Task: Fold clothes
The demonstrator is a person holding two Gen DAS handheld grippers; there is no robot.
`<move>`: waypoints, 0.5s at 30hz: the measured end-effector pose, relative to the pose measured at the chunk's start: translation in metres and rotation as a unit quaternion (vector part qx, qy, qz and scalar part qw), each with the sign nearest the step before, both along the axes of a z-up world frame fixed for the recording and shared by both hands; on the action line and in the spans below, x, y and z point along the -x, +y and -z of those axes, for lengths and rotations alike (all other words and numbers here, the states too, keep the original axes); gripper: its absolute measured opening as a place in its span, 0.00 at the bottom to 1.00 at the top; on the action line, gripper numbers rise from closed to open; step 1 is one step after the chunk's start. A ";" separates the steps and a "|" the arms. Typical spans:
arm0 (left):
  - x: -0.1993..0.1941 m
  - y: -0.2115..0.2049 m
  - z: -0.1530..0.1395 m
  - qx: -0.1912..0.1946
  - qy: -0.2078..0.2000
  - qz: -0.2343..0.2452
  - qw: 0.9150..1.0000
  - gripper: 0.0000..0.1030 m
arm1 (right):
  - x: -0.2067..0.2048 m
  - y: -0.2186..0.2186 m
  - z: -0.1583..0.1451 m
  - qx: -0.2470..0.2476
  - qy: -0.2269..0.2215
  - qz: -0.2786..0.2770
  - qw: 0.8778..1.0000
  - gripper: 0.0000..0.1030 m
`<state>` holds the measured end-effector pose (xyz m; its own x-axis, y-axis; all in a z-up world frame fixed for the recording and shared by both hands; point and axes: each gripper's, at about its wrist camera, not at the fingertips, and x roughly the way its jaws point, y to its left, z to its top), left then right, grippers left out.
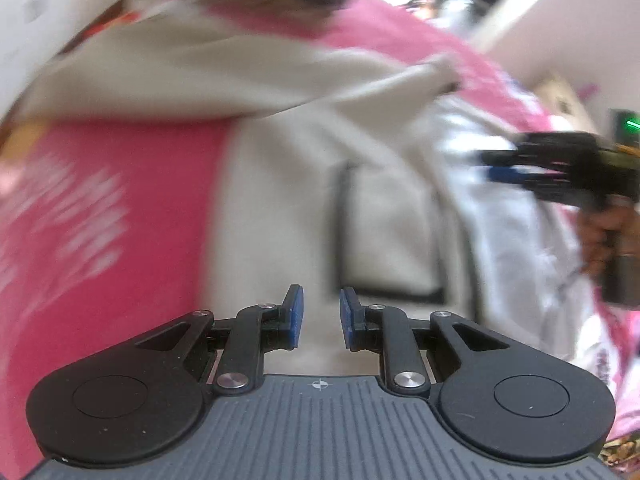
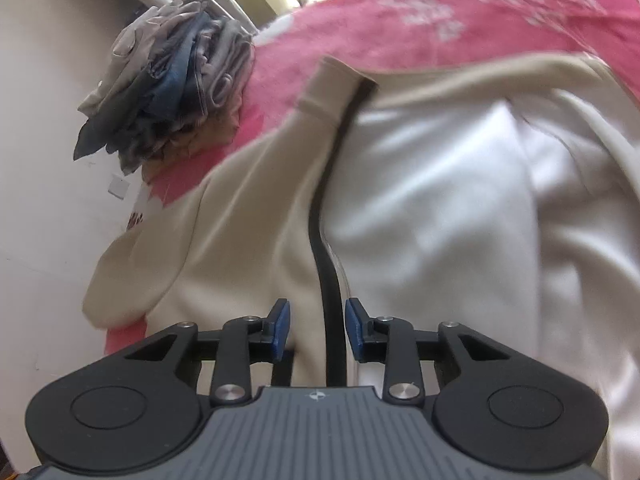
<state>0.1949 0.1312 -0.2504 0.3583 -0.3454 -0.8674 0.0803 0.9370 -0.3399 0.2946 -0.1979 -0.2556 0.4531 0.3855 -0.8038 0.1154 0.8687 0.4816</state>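
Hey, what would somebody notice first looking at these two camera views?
A cream jacket with pale lining lies spread over a bright pink blanket, filling both views. Both grippers, left and right, hover open above it. A crumpled grey-and-blue clothes pile sits at the blanket's far left.

Cream jacket [image 2: 248, 240], black trim, white lining; pink cover [image 2: 440, 36], white print; grey-blue clothes pile [image 2: 172, 80]

Clothes pile [image 2: 168, 80] crowds the bedspread's [image 2: 400, 24] corner beyond the jacket [image 2: 248, 232].

My left wrist view is smeared by motion: the pink cover's white print [image 1: 76, 216] is unreadable, and the cream jacket [image 1: 280, 200] runs off-frame.
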 end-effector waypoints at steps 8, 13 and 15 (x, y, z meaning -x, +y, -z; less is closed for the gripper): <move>-0.062 -0.100 0.008 0.019 -0.058 0.080 0.995 0.19 | -0.033 -0.026 0.048 -0.090 0.038 0.049 0.994 0.30; -0.086 -0.126 0.010 -0.007 -0.083 0.096 0.992 0.19 | -0.038 -0.041 0.070 -0.155 0.060 0.064 0.984 0.31; -0.094 -0.130 0.011 -0.020 -0.092 0.092 0.991 0.19 | -0.040 -0.042 0.072 -0.169 0.062 0.056 0.982 0.32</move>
